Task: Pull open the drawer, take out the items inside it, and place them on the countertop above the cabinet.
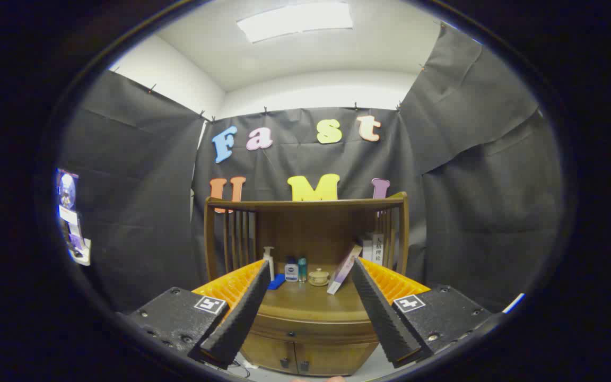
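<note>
Low in the frame the hand-held black two-finger gripper (pixel 311 313) stands wide and empty, and between its fingers, from left to right, runs the closed wooden drawer (pixel 311 330) (under the brown countertop (pixel 311 302)), so reaching its front seemingly comes next.

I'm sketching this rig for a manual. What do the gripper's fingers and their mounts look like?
The gripper has two long, wedge-shaped fingers faced with black ribbed foam pads, backed by orange ribbed plastic. Each sits on a black, speckled block with screws, and each block bears a small square black-and-white marker. The fingers are spread wide with nothing between them.
</note>
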A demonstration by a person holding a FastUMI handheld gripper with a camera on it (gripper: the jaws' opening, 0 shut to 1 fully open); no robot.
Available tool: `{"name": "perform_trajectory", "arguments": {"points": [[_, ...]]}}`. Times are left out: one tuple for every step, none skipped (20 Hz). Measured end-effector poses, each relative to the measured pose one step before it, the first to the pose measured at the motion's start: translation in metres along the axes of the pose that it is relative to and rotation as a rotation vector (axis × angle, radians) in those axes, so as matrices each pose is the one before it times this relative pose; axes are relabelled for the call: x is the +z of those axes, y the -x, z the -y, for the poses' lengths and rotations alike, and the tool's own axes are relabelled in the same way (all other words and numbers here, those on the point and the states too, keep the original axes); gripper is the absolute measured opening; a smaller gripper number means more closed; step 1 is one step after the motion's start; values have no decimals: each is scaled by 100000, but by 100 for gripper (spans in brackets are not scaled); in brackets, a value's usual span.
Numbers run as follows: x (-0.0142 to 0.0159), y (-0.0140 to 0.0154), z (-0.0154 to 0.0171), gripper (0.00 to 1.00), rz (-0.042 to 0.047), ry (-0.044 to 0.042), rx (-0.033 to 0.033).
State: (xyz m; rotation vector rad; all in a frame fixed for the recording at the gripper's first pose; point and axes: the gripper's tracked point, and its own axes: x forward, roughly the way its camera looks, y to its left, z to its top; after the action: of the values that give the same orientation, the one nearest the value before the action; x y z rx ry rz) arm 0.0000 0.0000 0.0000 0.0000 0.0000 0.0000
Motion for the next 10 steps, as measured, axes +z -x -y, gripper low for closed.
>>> {"name": "perform_trajectory", "arguments": {"points": [[-91, -97, -300, 100, 56, -771, 410], [31, -135, -223, 100, 27, -547, 575], [-132, 56, -81, 100, -57, -283, 290], [44, -79, -21, 100, 106, 0, -96], [-5, 45, -117, 100, 342, 162, -141], [101, 45, -35, 100, 298, 397, -260], [7, -103, -108, 100, 377, 476, -145], [132, 5, -2, 100, 239, 345, -303], [-108, 64, -28, 100, 247, 299, 251], [-135, -25, -19, 100, 90, -37, -110]]}}
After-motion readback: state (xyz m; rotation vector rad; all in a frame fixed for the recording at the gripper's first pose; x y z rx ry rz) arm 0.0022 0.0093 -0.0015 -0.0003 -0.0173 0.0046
